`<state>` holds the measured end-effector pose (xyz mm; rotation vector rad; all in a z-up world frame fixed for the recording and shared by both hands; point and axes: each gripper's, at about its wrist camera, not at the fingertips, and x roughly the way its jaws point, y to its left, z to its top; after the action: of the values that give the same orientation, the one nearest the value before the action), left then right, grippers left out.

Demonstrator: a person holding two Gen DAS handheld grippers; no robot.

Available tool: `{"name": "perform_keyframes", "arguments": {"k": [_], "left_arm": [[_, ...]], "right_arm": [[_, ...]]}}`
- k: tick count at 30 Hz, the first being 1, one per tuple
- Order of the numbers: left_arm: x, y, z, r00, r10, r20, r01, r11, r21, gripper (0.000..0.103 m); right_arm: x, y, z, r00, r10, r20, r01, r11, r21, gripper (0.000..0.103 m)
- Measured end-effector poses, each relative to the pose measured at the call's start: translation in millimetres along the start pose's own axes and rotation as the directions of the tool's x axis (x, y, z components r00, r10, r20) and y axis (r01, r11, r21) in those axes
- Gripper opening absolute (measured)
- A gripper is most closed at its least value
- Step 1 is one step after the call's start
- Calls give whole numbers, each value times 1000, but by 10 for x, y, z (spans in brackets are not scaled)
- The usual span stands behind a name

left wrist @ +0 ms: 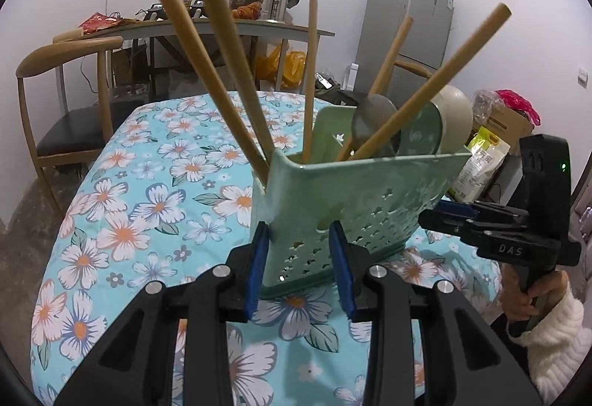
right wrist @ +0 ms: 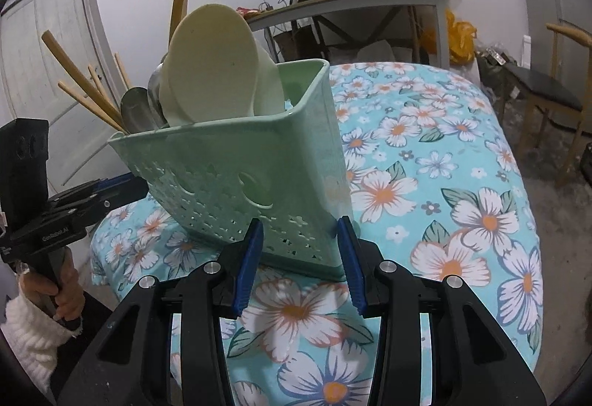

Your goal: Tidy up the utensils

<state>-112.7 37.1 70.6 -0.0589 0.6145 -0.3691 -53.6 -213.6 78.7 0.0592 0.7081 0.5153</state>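
While both grippers clamp the caddy, each sits partly open: left gripper w/ blue pads on one lower corner, right gripper on the opposite corner. Caddy is tilted over the floral cloth; whether its base touches, can't tell. Handles fan upward; spoons stand bowl-up. Cloth beyond is open to the table edge.

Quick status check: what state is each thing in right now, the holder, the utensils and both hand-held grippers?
Holder: tilted, gripped at both ends, utensils inside.
Chopsticks: standing in the holder, leaning outward.
Metal spoon: in the holder, bowl end up.
Cream spoon: in the holder, bowl end up.
Left hand-held gripper: shut on one end of the holder.
Right hand-held gripper: shut on the other end.
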Motion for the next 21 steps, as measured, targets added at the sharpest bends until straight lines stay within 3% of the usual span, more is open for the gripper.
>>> {"name": "perform_keyframes", "arguments": {"k": [14, 19, 21], "left_arm": [[-88, -73, -89, 1000, -3, 18, 3, 1000, -1, 37], [-149, -119, -108, 999, 9, 45, -9, 1000, -3, 54], [-170, -131, -116, 999, 3, 55, -2, 1000, -12, 56]], "right_arm": [[-14, 24, 7, 1000, 12, 12, -12, 1000, 21, 50], [-134, 78, -42, 999, -10, 45, 9, 1000, 23, 54], [-185, 67, -66, 998, -6, 59, 4, 999, 33, 55]]}}
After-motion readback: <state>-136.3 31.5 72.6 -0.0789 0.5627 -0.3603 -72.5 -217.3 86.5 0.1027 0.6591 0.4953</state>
